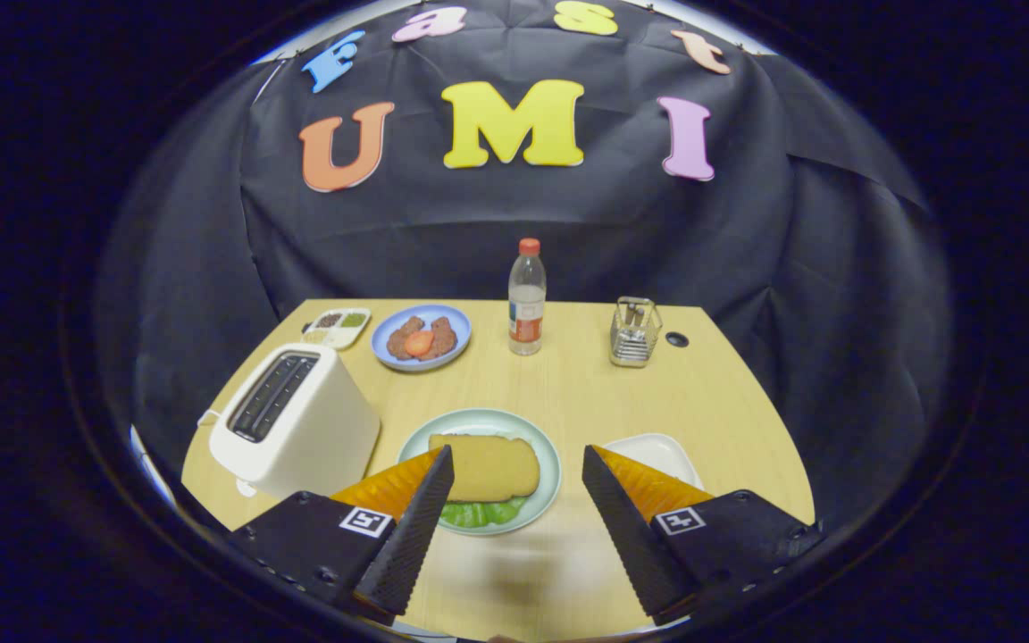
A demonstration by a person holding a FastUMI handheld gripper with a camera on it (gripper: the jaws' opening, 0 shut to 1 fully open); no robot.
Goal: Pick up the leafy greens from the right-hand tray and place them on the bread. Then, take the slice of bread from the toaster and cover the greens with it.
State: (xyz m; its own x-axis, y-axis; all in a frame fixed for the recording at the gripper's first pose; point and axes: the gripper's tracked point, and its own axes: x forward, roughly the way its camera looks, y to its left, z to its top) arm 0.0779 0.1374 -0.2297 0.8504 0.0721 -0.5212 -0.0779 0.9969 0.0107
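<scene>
1. Now the gripper [517, 469] hangs with fingers spread wide, holding nothing.
2. Just ahead, between them, a bread slice [485, 465] covers leafy greens [481, 513] on a pale green plate [549, 460].
3. Left stands the white toaster [296, 420].

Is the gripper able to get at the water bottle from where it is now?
Probably yes: the gripper is open, and past the plate the tabletop up to the water bottle is bare.
</scene>
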